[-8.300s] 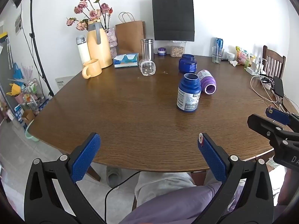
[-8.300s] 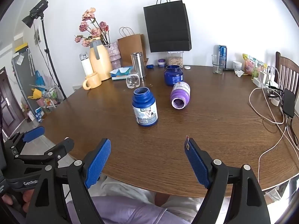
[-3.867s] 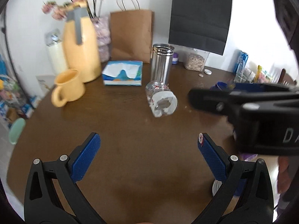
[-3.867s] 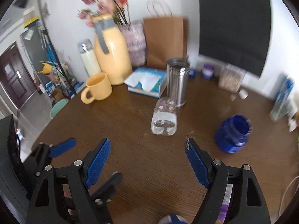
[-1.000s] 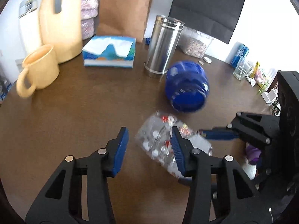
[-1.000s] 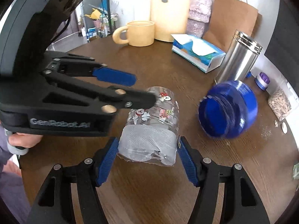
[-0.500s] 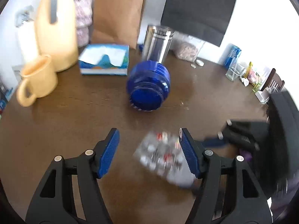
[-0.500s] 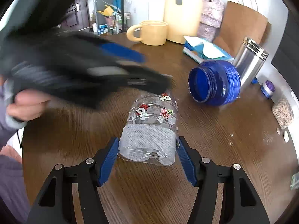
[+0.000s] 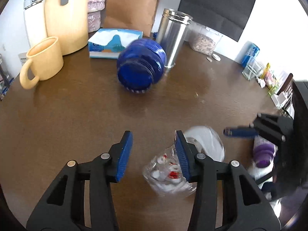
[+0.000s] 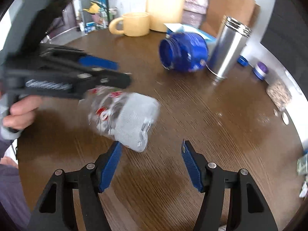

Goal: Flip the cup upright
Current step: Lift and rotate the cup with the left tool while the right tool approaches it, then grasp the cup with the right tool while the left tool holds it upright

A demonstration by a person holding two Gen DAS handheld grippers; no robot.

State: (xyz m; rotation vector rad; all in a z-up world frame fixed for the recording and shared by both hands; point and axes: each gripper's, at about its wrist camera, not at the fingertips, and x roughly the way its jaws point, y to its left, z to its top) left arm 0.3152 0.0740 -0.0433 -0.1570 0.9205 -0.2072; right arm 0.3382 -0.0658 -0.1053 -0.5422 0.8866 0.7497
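clear plastic cup [image 10: 123,119] with red print and a white lining, blurred, lies tilted over the brown table [image 10: 221,134], not upright. left gripper [image 9: 154,150] jaws parted, nothing between them; cup sits beside its right finger. right gripper [image 10: 150,159] jaws wide apart, holding nothing; cup just off its left finger. blue jar [image 9: 141,69] lies on its side by the steel canister [image 9: 174,38].
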